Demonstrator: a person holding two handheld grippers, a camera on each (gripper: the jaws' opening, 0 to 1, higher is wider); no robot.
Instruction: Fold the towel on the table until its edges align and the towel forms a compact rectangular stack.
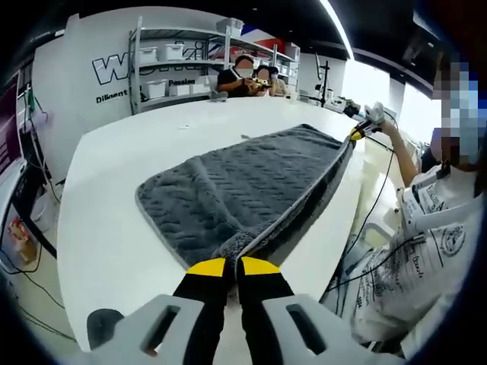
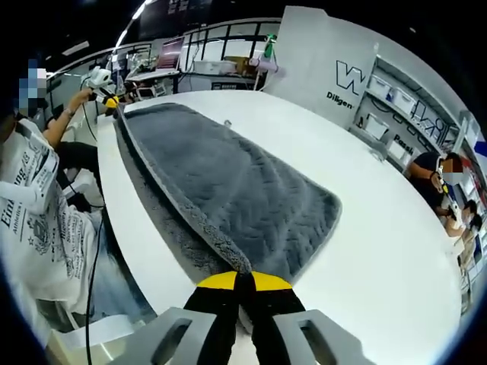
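We have the towel (image 1: 243, 190) lying across the white table (image 1: 106, 228), grey and thick-piled, with a woven wave pattern and a pale bound hem. Most of it lies flat toward the middle of the table; the long edge on our side is lifted and pulled into a taut line between our two grippers, close to the near table edge.

Our left gripper (image 1: 232, 268) has its jaws closed tight on one corner of that edge, the cloth bunched just above the yellow tips. Our right gripper (image 2: 243, 280) is likewise clamped on the other corner. Each shows small in the other's view, at the far end of the raised hem.

We judge the towel soft and limp, with no stiffness of its own: it sags wherever we do not hold it, and the middle of the lifted edge will droop once tension eases. It looks plush and fairly weighty for cloth, so it should drag on the table rather than slide freely, and it is not fragile. The corners are the right places to hold, since the hem gives the jaws something firm. Carrying both corners together over to the far edge should align the fold.
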